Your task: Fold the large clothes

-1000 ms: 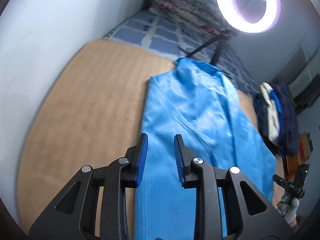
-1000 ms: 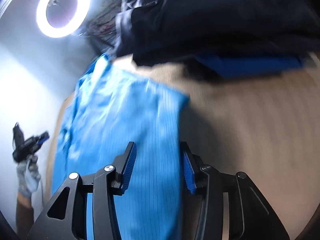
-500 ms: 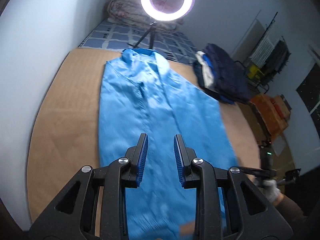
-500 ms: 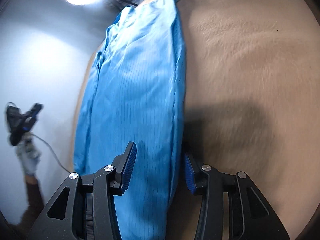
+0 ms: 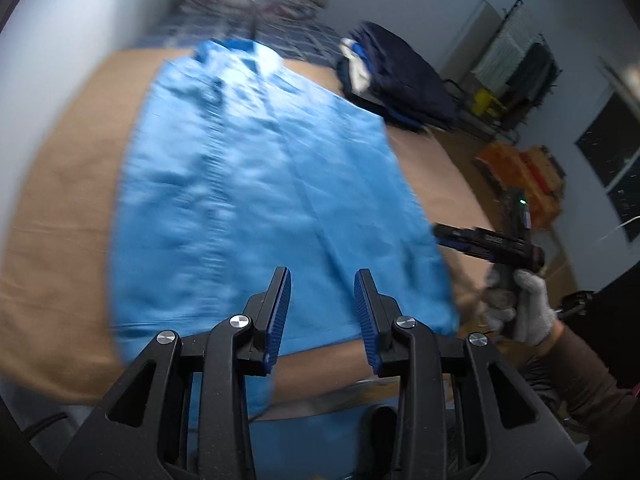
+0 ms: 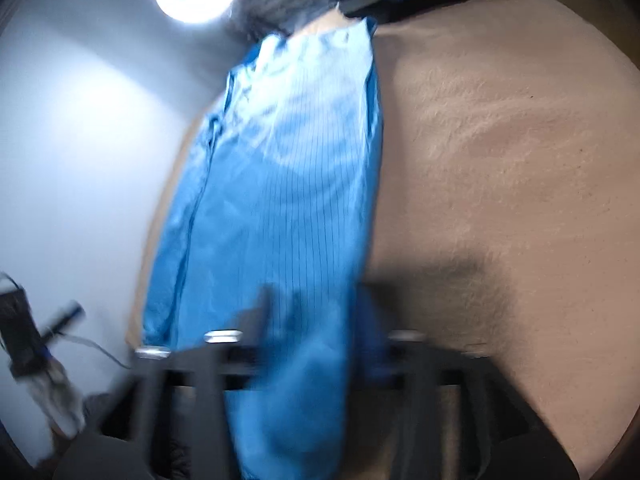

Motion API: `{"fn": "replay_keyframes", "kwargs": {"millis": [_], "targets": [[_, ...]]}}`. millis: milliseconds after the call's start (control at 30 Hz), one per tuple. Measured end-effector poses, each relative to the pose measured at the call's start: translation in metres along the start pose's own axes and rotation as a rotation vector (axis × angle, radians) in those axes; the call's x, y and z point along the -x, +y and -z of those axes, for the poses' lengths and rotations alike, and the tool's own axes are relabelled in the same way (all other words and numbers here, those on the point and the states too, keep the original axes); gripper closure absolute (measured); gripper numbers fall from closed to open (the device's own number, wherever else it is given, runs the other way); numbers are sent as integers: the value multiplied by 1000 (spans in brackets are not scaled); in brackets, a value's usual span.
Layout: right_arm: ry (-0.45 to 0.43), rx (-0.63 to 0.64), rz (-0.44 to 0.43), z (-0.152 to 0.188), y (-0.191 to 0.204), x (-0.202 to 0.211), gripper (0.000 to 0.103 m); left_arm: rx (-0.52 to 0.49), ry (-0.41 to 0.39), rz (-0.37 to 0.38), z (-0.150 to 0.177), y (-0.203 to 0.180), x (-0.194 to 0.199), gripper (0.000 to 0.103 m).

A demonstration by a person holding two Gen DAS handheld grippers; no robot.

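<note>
Blue garment (image 5: 256, 184) spread flat along the tan bed (image 5: 60, 208), hem at the near edge. Left gripper (image 5: 322, 312) above that hem, jaws opening, pinching nothing. Right gripper (image 6: 316, 344) blurred, opening too, fabric between.

No text, label, brand, number or sign could be read in either view. Faint pale marks were seen on the black body of the right gripper (image 5: 486, 240), held beside the blue garment (image 5: 260, 200), but they were too blurred to be made out.
</note>
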State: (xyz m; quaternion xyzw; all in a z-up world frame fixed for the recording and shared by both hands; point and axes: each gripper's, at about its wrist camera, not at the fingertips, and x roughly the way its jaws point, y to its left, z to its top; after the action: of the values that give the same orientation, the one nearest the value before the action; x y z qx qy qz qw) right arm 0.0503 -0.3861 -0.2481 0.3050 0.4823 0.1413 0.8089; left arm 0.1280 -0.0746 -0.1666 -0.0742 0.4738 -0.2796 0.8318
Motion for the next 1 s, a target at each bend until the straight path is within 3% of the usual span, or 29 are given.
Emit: {"fn": "replay_keyframes", "kwargs": {"millis": [200,233,267,333,467,567,667,767,800,833,1000], "targets": [[28,-45,-23,10,-11,-14,48,-47,30,49,0,-49,-81,70],[26,-46,-30,11,-12,-13,55,-64,35,37,-1,-56,-94,70],[39,-56,-53,12,-15,-15,68,-69,46,31,-3,-61,-110,70],[55,-97,-115,12,-21,-18,81,-68,74,41,-4,-65,-134,70],[52,-167,-178,15,-37,-17,81,-58,125,-8,-8,-67,-183,70],[45,-191,-204,12,-42,-20,81,-68,146,3,-5,-69,-207,70],[43,-206,-220,11,-45,-22,81,-130,133,7,-5,-79,-208,70],[43,-157,-181,7,-35,-24,81,-138,133,19,-4,-79,-202,70],[46,-120,-144,7,-31,-21,83,-133,123,8,-4,-78,-198,70],[53,-80,-90,4,-23,-22,99,-122,108,4,-2,-76,-189,70],[23,-36,-21,6,-2,-2,101,-150,51,42,24,-83,-144,70]]}}
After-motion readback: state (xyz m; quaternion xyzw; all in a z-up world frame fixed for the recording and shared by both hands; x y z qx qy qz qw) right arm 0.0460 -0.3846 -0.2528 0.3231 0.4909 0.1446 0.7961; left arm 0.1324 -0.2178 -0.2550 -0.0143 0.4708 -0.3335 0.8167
